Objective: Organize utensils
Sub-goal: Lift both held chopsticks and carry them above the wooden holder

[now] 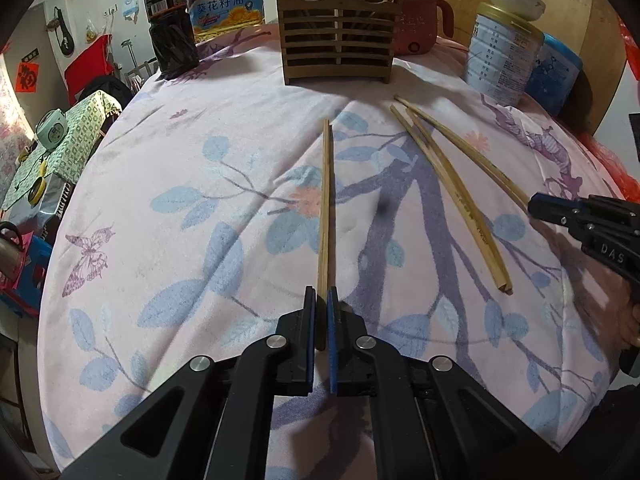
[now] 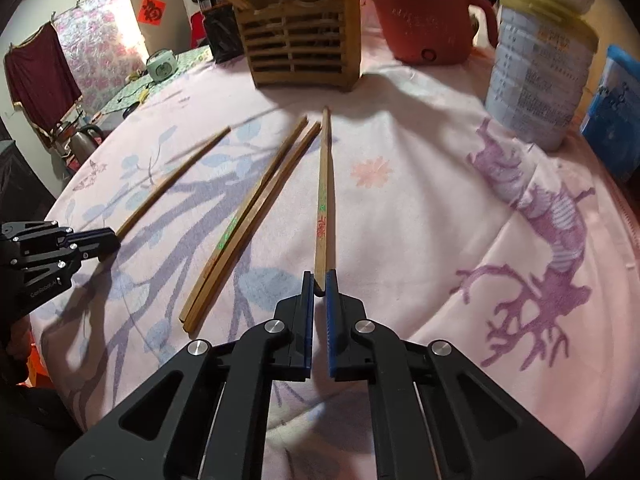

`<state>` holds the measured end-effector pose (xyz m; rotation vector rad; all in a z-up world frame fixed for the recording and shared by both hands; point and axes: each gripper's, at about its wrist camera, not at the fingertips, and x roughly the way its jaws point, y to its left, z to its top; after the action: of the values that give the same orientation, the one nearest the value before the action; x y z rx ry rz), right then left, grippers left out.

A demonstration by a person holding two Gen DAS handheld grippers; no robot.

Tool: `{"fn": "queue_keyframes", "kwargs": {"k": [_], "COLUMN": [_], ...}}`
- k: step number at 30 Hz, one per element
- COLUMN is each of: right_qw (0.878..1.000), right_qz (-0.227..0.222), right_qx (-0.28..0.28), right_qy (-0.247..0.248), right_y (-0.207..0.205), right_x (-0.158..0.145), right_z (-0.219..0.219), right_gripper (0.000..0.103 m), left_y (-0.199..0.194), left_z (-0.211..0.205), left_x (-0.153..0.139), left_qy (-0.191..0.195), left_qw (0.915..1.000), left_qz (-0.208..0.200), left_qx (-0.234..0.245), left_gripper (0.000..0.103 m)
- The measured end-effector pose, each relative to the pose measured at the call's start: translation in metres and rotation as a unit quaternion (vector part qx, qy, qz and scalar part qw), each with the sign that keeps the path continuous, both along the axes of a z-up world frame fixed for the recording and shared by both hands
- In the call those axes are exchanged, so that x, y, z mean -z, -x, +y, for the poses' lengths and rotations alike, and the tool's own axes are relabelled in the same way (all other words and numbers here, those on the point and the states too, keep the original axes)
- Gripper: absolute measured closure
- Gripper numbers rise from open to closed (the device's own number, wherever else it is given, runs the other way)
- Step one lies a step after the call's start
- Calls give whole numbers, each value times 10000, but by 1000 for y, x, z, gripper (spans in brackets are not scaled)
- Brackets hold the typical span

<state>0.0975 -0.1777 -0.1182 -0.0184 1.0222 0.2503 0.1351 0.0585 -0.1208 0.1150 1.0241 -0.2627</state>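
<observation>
**u/benchwatcher:** Left gripper [image 1: 321, 300] is clamped on the near end of one chopstick [image 1: 325, 208], and the right gripper [image 2: 319, 286] is pinched shut on the butt end of another chopstick [image 2: 322, 192]. Both sticks lie flat on the flowery cloth over the bench [image 1: 200, 152], tips aimed at the wooden holder [image 1: 338, 46] at the back. A loose pair [image 2: 244, 224] sits between them, untouched.

**u/slowhands:** That end grip worries me. All the length sticks out in front of the pads, so I'd bet either stick pivots and droops once it's lifted.

**u/benchwatcher:** Yeah, and a drooping tip could snag the cloth or knock the holder's slatted front instead of clearing the rim.

**u/slowhands:** The holder already has sticks leaning out at angles too. A new one could jam against those or tip the whole thing. The red pot [image 2: 428, 24] and tall tin [image 2: 540, 76] are close on the right, so a wide swing could clip them.

**u/benchwatcher:** Plus two arms heading for one slot could cross.
</observation>
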Motion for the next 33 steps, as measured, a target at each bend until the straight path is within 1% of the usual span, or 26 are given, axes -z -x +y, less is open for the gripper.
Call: {"fn": "queue_keyframes", "kwargs": {"k": [3,6,12,17,24,28,33], "right_qw": [9999,9994,9963,9925,9873,9848,9827], "right_qz": [-127,-289,-734,-1041,-1353,-1466,-1575], "right_qx": [74,169,358,458,537,572,591], "right_qy": [-24,-71,-273,-438,-634,-734,-779], "right_y": [1,2,1,0,3,4,4], "right_x": [-9,-21,-59,-87,-119,-132,-141], "right_z": [-4,-8,-17,-23,-29,-32,-35], "right_gripper": [96,96,96,96,96,97,97], "left_y": [-2,-7,-14,-19,-20,-25,-23], "left_z": [-1,0,-2,-4,-6,-6,-3], "left_x": [-11,-28,-65,-83,-113,-121,-116], "left_qy": [58,155,375,592,638,536,523], "left_qw": [9999,9995,9978,9965,9953,9969,9982], "left_qz": [-97,-255,-546,-595,-724,-565,-261], "left_qx": [-25,-71,-58,-51,52,99,141], "left_gripper": [97,97,97,97,97,97,97]}}
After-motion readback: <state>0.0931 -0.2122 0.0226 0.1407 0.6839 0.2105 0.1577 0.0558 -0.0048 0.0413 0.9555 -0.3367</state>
